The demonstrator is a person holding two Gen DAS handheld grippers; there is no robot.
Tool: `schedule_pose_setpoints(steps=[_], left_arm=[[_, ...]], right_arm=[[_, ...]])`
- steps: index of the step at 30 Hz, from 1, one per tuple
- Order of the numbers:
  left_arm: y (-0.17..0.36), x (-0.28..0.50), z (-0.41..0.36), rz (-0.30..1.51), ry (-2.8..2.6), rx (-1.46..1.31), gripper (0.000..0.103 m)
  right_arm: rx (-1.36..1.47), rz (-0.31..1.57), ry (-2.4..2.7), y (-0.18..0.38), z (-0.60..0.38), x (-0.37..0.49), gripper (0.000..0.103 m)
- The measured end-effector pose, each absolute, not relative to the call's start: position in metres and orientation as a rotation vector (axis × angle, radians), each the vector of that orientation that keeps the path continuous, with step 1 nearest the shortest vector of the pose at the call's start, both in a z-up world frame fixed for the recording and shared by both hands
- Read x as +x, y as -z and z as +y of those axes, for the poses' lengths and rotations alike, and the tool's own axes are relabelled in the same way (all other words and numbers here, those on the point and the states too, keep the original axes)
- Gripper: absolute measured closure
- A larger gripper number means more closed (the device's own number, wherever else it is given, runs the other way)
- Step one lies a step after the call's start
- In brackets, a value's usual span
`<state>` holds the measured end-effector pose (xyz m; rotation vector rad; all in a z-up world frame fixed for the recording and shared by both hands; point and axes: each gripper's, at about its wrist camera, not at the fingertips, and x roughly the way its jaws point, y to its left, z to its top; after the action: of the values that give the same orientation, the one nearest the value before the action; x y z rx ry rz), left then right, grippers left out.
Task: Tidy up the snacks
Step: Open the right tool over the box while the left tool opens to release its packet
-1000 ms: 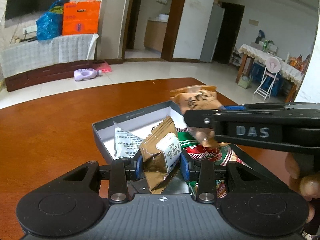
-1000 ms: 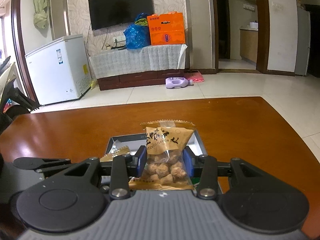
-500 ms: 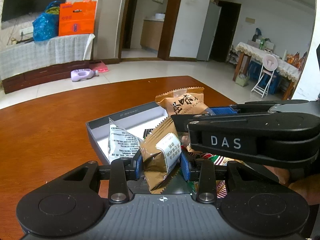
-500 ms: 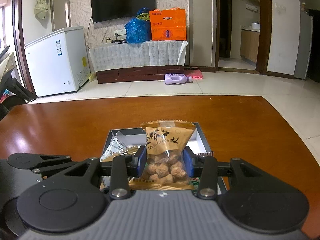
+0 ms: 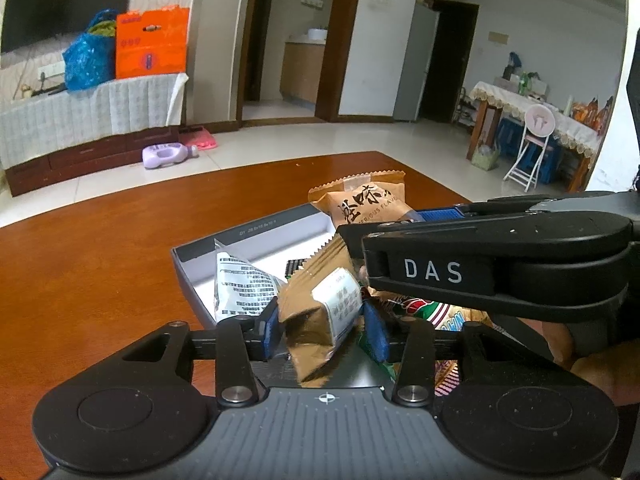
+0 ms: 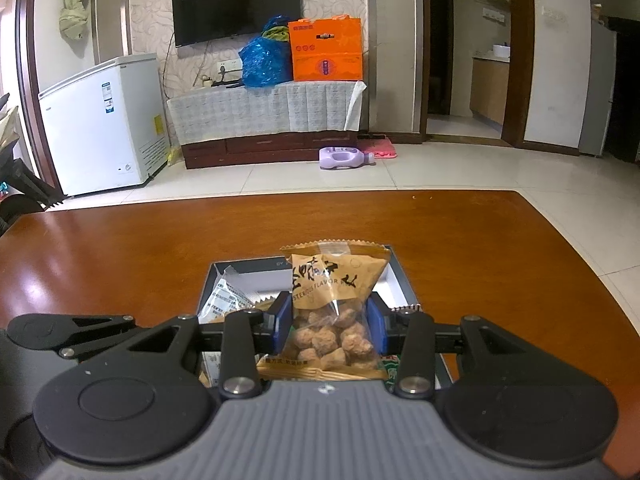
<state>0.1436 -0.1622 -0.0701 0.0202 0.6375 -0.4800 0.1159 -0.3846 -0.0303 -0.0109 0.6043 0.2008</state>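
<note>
We hold a gold foil snack packet (image 5: pixel 320 312) in our left gripper (image 5: pixel 322 326) and a clear-windowed tan nugget bag (image 6: pixel 332 316) in our right gripper (image 6: pixel 330 324), both over the shallow grey box (image 5: pixel 256 228); next, lower and release.

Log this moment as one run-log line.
left gripper: shut on gold packet | right gripper: shut on nugget bag | both over grey box

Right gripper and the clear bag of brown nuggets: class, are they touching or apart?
Touching. The right wrist view shows the right gripper with both blue pads pressed against the nugget bag.
</note>
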Motion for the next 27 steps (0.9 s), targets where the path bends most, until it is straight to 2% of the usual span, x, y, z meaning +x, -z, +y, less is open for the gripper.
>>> schedule_pose_setpoints(steps=[3,5,12,15,17,20,27], left_arm=[[0.0703,0.1427,-0.1626,0.634,0.482,0.024,0.05],[0.0699,0.1418,-0.1633,0.631,0.485,0.024,0.041],[0.07,0.14,-0.1641,0.63,0.488,0.034,0.039],[0.0689,0.1388,-0.1646,0.626,0.486,0.034,0.031],[0.0679,0.1378,-0.1638,0.618,0.486,0.032,0.02],[0.067,0.1362,-0.163,0.611,0.49,0.025,0.015],[0.0671,0.1341,-0.1617,0.607,0.488,0.032,0.011]], right_arm=[[-0.008,0.608,-0.201,0.0311,-0.3832,0.1163,0.062],[-0.006,0.612,-0.202,0.0321,-0.3825,0.1164,0.06],[-0.002,0.604,-0.208,0.0313,-0.3849,0.1181,0.059],[0.005,0.598,-0.206,0.0296,-0.3854,0.1183,0.055],[0.011,0.59,-0.204,0.0296,-0.388,0.1169,0.053],[0.022,0.574,-0.195,0.0272,-0.3895,0.1159,0.049],[0.024,0.557,-0.191,0.0265,-0.3913,0.1154,0.047]])
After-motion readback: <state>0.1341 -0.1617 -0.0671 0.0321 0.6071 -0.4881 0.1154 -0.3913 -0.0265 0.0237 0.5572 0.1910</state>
